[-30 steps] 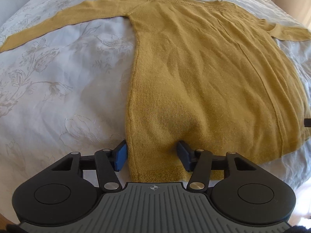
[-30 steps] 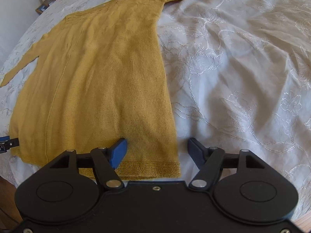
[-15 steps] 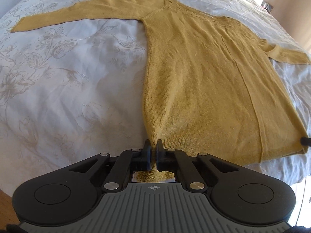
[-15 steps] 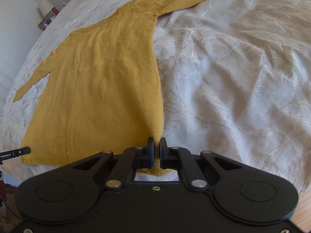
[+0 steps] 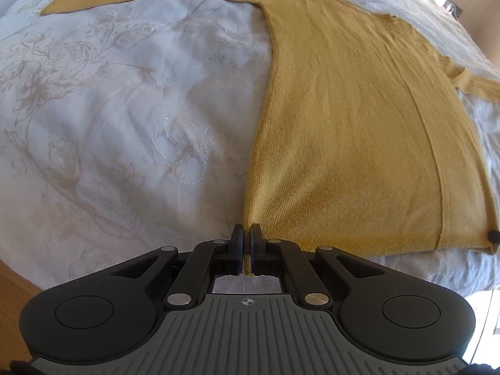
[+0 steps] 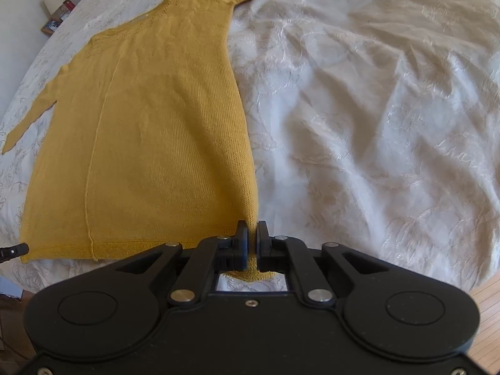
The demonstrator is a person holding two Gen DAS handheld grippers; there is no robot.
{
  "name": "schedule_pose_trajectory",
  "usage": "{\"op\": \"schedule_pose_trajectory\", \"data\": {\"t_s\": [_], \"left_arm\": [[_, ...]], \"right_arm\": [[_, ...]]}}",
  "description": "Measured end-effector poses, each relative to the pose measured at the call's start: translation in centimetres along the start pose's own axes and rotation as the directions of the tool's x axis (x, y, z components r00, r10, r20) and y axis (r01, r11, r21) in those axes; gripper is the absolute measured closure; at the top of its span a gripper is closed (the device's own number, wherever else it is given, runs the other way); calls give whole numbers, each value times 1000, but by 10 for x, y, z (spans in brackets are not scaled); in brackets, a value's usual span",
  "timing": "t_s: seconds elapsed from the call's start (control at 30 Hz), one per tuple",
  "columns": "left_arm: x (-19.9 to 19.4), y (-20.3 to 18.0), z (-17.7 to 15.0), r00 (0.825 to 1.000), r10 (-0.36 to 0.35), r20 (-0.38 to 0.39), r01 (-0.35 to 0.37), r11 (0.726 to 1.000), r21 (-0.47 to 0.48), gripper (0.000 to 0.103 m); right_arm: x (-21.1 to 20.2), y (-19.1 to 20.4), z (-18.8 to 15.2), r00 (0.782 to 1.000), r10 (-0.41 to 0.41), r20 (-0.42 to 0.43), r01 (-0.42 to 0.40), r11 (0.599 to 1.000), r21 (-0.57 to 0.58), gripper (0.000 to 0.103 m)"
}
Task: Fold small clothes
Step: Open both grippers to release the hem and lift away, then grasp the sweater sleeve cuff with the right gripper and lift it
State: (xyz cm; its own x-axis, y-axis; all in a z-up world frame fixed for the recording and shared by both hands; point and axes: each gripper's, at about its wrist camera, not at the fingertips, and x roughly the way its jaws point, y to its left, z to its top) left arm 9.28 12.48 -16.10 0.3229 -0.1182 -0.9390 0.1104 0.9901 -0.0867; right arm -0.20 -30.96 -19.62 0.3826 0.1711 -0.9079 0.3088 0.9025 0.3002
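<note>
Mustard-yellow knit sweater [image 5: 359, 131] lies spread flat on a white bedspread [image 5: 109, 118] embroidered with flowers, its body running away from both cameras and its sleeves stretched out to either side near the far edge. Left gripper [image 5: 245, 243] has its jaws pinched together on the sweater's bottom hem at one corner, a thin fold of yellow knit showing between the pads. Right gripper [image 6: 252, 243] is clamped on the opposite hem corner in the same way, with a small bunch of knit hanging below its pads. At both corners the fabric is drawn up into a narrow ridge. Wooden floor [image 6: 487, 300] shows beside the bed.
</note>
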Motion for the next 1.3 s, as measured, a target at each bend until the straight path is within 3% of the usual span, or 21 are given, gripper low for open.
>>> {"op": "schedule_pose_trajectory", "data": {"t_s": [0.07,0.17,0.23,0.37,0.43,0.53,0.73,0.97,1.1,1.17,1.3], "left_arm": [[8,-7,3,998,51,-31,-50,998,28,95],[12,0,9,997,33,-67,-36,998,-44,86],[1,4,12,1000,10,-29,-12,997,-73,78],[-27,-1,34,998,8,68,-5,999,-41,36],[-35,-10,50,994,10,113,-8,1000,-17,27],[-31,-31,79,989,-4,148,1,1000,20,24],[8,-74,116,990,-71,121,61,995,82,18],[64,-94,140,999,-17,47,13,996,91,18],[91,-90,141,1000,2,-25,0,998,58,17],[98,-91,142,999,-1,-40,4,998,65,9],[105,-95,145,998,-13,-59,16,998,64,1]], "right_arm": [[9,4,-1,998,-47,-35,46,998,-33,83],[11,2,-2,996,-80,-50,79,997,-19,62],[6,1,-1,993,-106,-47,105,994,-20,43],[-16,4,18,993,-119,12,119,992,-38,24],[-25,9,32,993,-110,54,111,993,-30,17],[-32,25,60,989,-78,123,82,996,-21,3],[-14,76,105,985,-24,174,34,998,-53,1],[27,138,127,990,11,139,11,988,-156,1],[53,159,138,996,-14,91,32,979,-202,1],[64,160,141,997,-34,68,48,974,-222,1],[79,136,145,986,-164,42,169,961,-218,1]]}}
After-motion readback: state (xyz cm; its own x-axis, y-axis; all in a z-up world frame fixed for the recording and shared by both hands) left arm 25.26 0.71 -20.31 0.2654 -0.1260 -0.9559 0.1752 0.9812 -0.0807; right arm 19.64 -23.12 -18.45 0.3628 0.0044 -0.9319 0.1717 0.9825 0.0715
